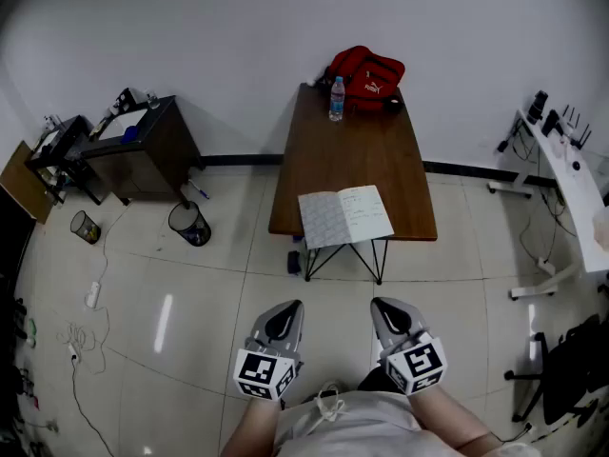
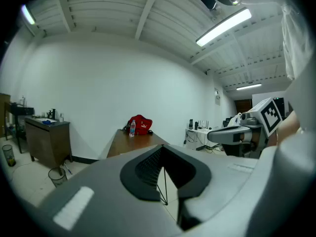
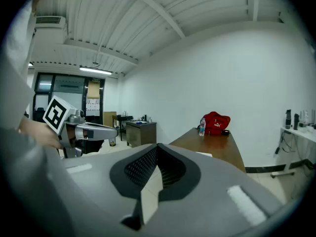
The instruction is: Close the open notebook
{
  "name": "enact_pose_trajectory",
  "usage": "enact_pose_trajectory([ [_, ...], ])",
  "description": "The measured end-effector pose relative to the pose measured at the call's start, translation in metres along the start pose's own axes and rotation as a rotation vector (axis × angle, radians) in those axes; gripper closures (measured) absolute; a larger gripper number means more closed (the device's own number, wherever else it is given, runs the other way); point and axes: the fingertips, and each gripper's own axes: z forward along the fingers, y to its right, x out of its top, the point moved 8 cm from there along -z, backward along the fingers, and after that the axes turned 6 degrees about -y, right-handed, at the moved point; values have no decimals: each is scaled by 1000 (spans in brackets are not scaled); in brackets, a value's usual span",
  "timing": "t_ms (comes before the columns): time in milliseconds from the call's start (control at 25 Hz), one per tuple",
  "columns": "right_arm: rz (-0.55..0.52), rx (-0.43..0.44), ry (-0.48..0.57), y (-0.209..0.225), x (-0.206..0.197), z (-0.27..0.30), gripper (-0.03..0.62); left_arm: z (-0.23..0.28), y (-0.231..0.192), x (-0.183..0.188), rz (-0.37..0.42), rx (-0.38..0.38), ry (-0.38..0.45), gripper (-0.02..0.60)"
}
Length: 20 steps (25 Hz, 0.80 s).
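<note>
The open notebook (image 1: 345,216) lies flat at the near edge of the brown table (image 1: 352,150), roughly centred. Its front seems to stick out a bit past that edge. There's writing on both pages, but it's way too small to read.

Both grippers are held low and close to the person's body, well short of the table and not touching anything. The left gripper (image 1: 288,307) has its jaws together at the tips with nothing between them, and it's the same for the right gripper (image 1: 381,305). In each gripper's own view you only get a thin sliver of floor showing behind the closed tips.

A water bottle (image 1: 336,98) stands at the far edge of the table, with a red bag (image 1: 366,72) just beside it in the far right corner.

From the left gripper view, the gripper body blocks the near half of the table, so the notebook is out of sight there. In the right gripper view only a pale strip pokes out past the jaw. It might be a page, can't really tell.

There's something small and blue on the floor under the table, but I can't make out what. The person's arms are cut off at the bottom of the head view.
</note>
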Motion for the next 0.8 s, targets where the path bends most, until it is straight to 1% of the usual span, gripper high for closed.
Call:
enact_pose_trajectory([
  [120, 5, 7, -20, 0, -8, 8, 592, 3, -10, -10, -44, 1, -30, 575],
  [240, 17, 11, -38, 14, -8, 25, 592, 18, -22, -17, -81, 9, -41, 575],
  [440, 28, 48, -65, 47, -7, 69, 592, 57, -46, -27, -110, 61, -89, 575],
  [560, 23, 80, -91, 75, -5, 102, 592, 92, -64, -36, -135, 100, -143, 575],
  [800, 24, 133, -162, 128, -6, 166, 592, 171, -103, -67, -241, 157, -293, 575],
])
